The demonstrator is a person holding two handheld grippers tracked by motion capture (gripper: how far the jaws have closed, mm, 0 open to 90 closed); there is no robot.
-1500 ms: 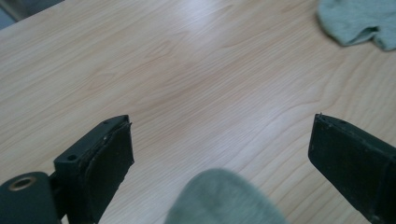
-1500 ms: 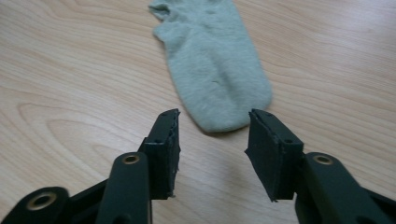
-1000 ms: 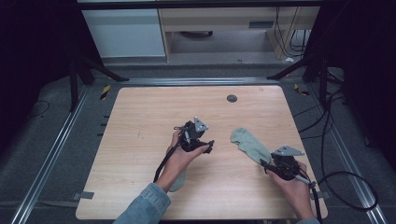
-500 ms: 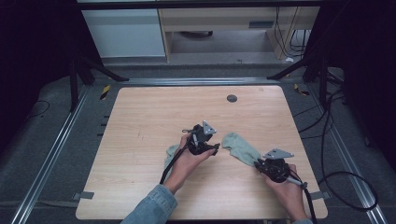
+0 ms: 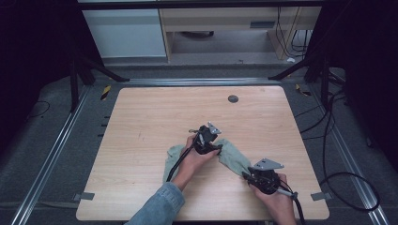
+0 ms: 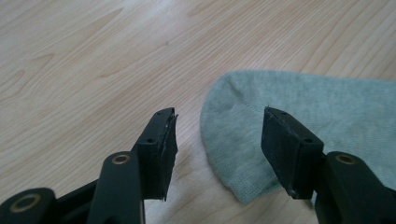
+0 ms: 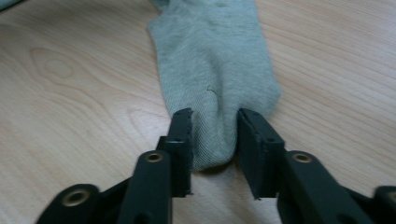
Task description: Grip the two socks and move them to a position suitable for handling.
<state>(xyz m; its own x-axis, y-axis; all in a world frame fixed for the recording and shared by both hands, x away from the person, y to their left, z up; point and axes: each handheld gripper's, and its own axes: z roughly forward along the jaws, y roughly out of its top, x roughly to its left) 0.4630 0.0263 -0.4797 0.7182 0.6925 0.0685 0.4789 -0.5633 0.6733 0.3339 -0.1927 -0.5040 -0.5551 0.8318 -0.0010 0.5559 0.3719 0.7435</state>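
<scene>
We have the grey-green sock (image 5: 231,157) lying flat on the counter (image 5: 141,122), toward five o'clock from its middle. Our right claw (image 7: 214,140) pinches one end of it, jaws having just eased wider, likely to anchor it. Our left claw (image 6: 219,140) has just been narrowing yet remains released, straddling the rounded end, seemingly lined up to grasp there.

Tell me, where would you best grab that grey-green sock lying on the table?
Probably at an end. The sock lies flat, so only its edges offer something to pinch. The right hand-held gripper comes in level along its length, jaws either side of the narrow end; the left hand-held gripper straddles the rounded far end.
</scene>
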